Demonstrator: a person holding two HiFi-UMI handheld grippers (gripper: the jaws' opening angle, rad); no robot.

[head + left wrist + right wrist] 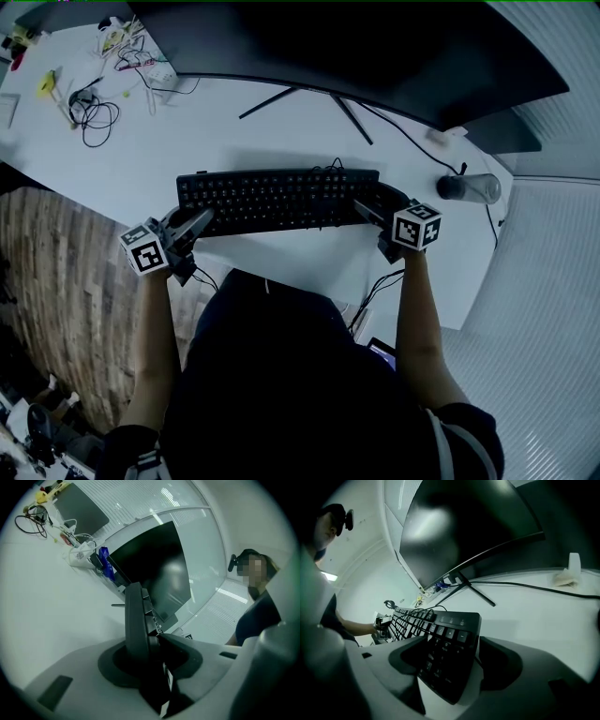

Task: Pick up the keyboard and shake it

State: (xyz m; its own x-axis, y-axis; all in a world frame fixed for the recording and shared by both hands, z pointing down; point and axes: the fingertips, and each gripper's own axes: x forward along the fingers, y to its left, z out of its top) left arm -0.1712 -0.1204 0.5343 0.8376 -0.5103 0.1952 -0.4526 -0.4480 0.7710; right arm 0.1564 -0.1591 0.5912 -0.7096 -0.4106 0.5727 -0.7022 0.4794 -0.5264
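Just in front of the dark monitor (356,47), at the white tabletop (234,131), the black keyboard (281,199) spans both claws! Left claw (194,225) pinches its left end, clamped on the thin edge. Right claw (370,211) stands spread wide, the number-pad end lying between its jaws, unsqueezed.

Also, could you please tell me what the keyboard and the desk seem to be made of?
The keyboard looks like black matte plastic: moulded keys with pale legends and little shine. The desk looks like smooth white laminate or painted board, evenly pale with a soft sheen. What lies under that surface cannot be told.
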